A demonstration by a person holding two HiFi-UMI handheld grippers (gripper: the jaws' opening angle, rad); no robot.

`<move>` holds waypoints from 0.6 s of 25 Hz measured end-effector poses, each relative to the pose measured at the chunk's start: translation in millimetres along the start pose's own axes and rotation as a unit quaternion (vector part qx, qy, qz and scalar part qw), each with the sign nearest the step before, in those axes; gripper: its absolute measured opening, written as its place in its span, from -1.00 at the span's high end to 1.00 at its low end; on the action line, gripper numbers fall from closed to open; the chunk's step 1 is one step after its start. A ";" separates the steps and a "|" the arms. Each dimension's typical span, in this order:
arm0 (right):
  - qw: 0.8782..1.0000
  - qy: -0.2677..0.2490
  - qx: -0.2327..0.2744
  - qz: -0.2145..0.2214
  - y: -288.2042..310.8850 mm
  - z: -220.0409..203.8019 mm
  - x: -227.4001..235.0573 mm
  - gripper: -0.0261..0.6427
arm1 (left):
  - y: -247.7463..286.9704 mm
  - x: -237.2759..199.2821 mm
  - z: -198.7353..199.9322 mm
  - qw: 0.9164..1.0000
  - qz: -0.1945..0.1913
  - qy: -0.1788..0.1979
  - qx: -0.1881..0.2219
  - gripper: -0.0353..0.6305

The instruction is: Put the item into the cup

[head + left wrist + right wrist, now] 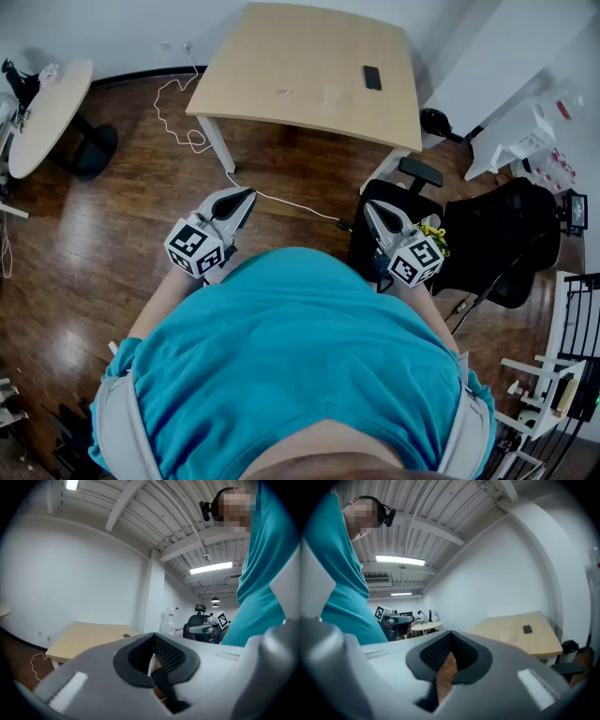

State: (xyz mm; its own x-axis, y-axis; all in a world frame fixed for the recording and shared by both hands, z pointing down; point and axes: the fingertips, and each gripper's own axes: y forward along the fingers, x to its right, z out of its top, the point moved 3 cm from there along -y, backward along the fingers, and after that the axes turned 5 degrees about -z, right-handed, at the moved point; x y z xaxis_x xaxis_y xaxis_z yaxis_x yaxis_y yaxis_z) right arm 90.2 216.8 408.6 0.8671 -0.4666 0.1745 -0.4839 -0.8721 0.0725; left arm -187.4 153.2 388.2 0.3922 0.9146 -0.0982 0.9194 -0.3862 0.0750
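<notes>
A light wooden table stands ahead of me across the wood floor. On it lie a flat black item, a faint clear cup and a small pale item. My left gripper and right gripper are held close to the teal-shirted body, well short of the table, both shut with nothing between the jaws. The left gripper view shows its closed jaws with the table beyond. In the right gripper view, the closed jaws point towards the table and the black item.
A black office chair stands close on the right, and a second dark seat lies under the right gripper. A round table is at far left. A white cable trails over the floor. White shelving stands at the right.
</notes>
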 end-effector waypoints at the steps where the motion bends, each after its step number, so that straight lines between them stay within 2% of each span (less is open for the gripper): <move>1: 1.000 0.001 0.002 0.001 -3.1 1.4 4.9 0.92 | 5.8 1.8 -0.1 1.000 0.001 -0.002 -0.001 0.88; 10: 1.000 -0.014 -0.001 0.019 -34.1 2.9 53.0 0.92 | 62.9 25.5 1.3 1.000 0.009 -0.016 -0.020 0.88; 15: 1.000 -0.003 -0.005 0.022 -30.6 -2.7 76.5 0.92 | 84.7 24.4 -2.0 0.999 0.007 -0.020 -0.036 0.88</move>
State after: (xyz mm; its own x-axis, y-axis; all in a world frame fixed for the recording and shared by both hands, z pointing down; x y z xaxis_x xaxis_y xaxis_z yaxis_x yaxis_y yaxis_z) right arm 171.1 208.2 422.4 0.8456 -0.5052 0.1725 -0.5227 -0.8492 0.0752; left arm -100.0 143.1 394.1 0.4068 0.9034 -0.1355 0.9100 -0.3878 0.1467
